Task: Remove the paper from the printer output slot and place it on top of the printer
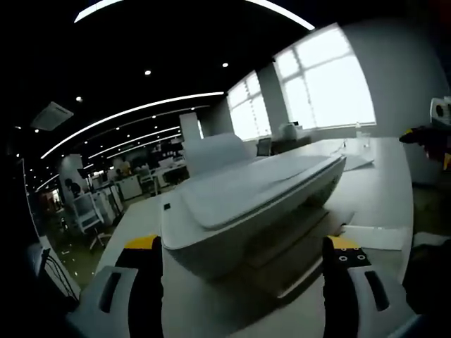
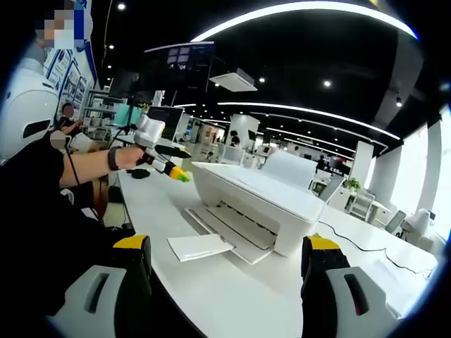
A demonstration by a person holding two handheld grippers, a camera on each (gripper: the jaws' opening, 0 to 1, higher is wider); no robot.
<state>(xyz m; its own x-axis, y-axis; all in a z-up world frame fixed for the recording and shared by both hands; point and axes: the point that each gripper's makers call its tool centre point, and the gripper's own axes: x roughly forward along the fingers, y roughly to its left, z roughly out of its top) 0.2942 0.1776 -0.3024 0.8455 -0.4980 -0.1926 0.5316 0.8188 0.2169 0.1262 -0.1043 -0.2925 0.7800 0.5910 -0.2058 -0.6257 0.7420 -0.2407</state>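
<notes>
We see the white printer (image 2: pixel 257 204) standing mid-table (image 2: pixel 232 296), with the paper (image 2: pixel 199 246) lying at the outer end of its output tray, beside the table's near edge. The right gripper (image 2: pixel 229 264) stands wide and empty; the left gripper (image 1: pixel 243 264) likewise stands wide, facing the printer.

Open-plan office. White printer (image 2: pixel 257 204) on long white desk (image 2: pixel 232 289); rows of workstations with swivel chairs (image 1: pixel 88 215) at 9 o'clock in left gripper view, large windows (image 1: pixel 331 81) at 1 o'clock. Curved ceiling light strips (image 2: pixel 310 111) at 12 o'clock in right gripper view, monitors (image 2: pixel 168 116) at 10 o'clock.
</notes>
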